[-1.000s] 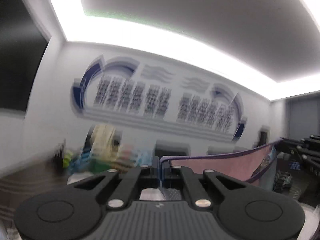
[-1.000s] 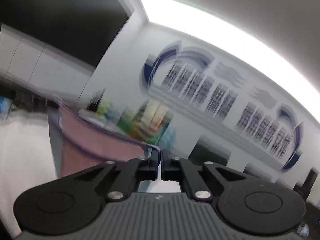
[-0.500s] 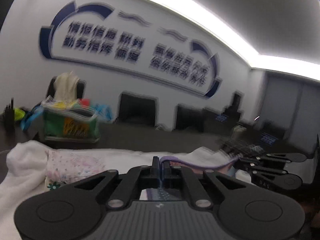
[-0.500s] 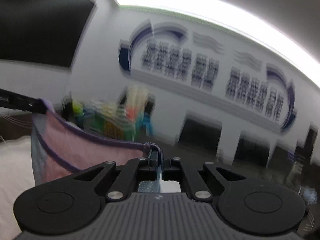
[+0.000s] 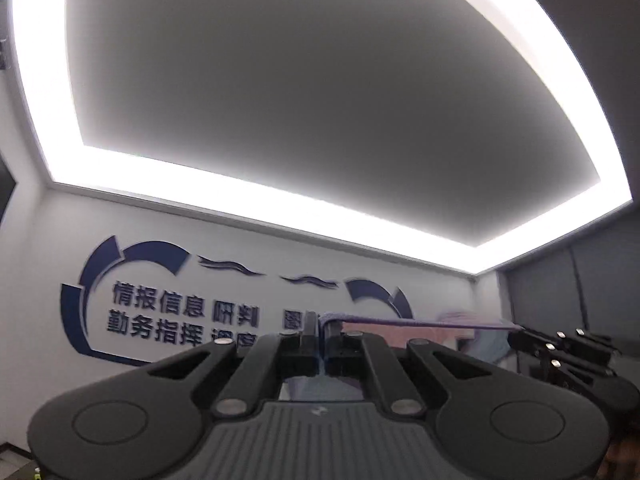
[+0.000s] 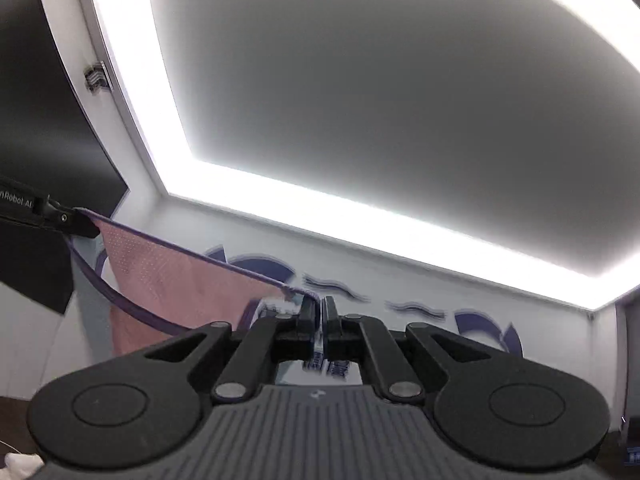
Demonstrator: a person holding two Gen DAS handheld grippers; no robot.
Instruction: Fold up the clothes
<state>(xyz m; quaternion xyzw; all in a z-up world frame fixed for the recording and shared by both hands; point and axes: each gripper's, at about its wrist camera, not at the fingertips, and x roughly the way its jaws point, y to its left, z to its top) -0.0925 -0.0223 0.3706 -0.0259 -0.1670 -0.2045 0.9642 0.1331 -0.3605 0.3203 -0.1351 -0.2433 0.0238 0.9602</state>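
Both cameras had tilted up from the desk toward the ceiling [image 5: 320,100], and the left hand-held gripper [image 5: 321,326] and right hand-held gripper [image 6: 321,306], each clamped on a corner, held the pink garment [image 6: 172,280] stretched taut between them, long edge running side to side.

The left gripper [image 5: 321,330] is tilted upward, its jaws closed on the purple-trimmed edge of the pink garment [image 6: 172,280]. The right gripper [image 6: 320,308] is likewise tilted upward, jaws closed on the same edge, level with and well apart from the left.
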